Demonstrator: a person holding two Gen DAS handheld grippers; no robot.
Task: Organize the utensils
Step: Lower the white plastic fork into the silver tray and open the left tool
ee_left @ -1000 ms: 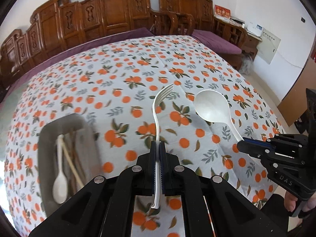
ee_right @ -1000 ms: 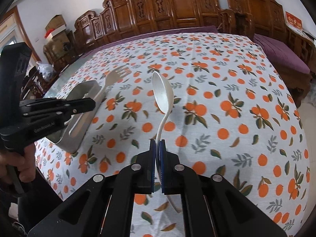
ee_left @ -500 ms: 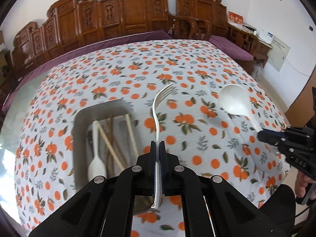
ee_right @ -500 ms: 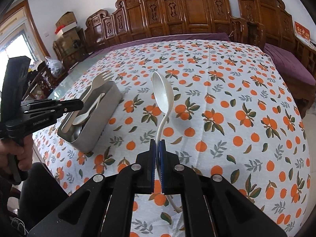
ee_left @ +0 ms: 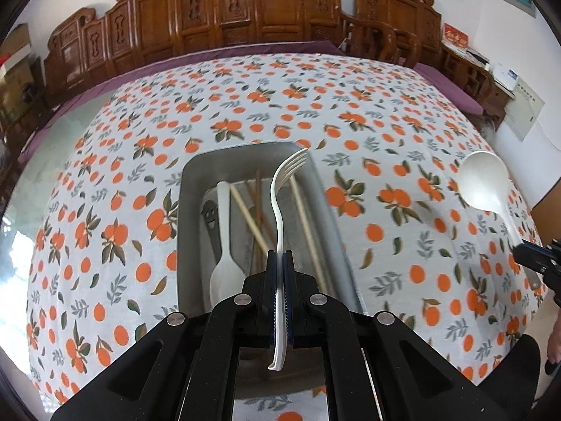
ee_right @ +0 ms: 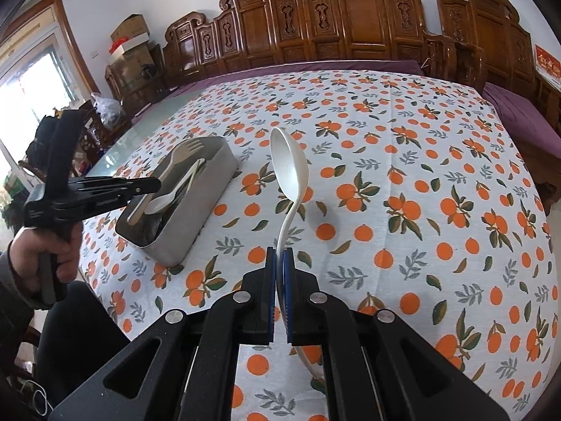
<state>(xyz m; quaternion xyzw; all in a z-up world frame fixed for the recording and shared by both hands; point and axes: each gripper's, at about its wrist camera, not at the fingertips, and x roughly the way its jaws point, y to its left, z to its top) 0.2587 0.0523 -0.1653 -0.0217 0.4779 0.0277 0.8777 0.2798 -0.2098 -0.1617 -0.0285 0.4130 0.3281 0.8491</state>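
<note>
My left gripper [ee_left: 279,258] is shut on a white plastic fork [ee_left: 280,196] and holds it above the grey metal tray [ee_left: 196,175], tines pointing at the tray's far end. The tray holds a white spoon [ee_left: 221,245], wooden chopsticks [ee_left: 249,217] and a dark slotted utensil [ee_left: 209,217]. My right gripper [ee_right: 279,259] is shut on a large white spoon [ee_right: 289,172], held above the tablecloth to the right of the tray [ee_right: 207,207]. The left gripper [ee_right: 105,191] with the fork [ee_right: 182,152] shows over the tray in the right wrist view.
The table carries a white cloth with orange prints [ee_left: 385,133]. Carved wooden chairs [ee_left: 245,10] line the far side. The right gripper [ee_left: 533,256] with its spoon [ee_left: 485,184] hovers near the table's right edge. A glass strip [ee_right: 115,151] is bare at the left.
My left gripper has moved left with the fork, from over the bare cloth to directly above the tray. The right gripper holds the big spoon in nearly the same place.
</note>
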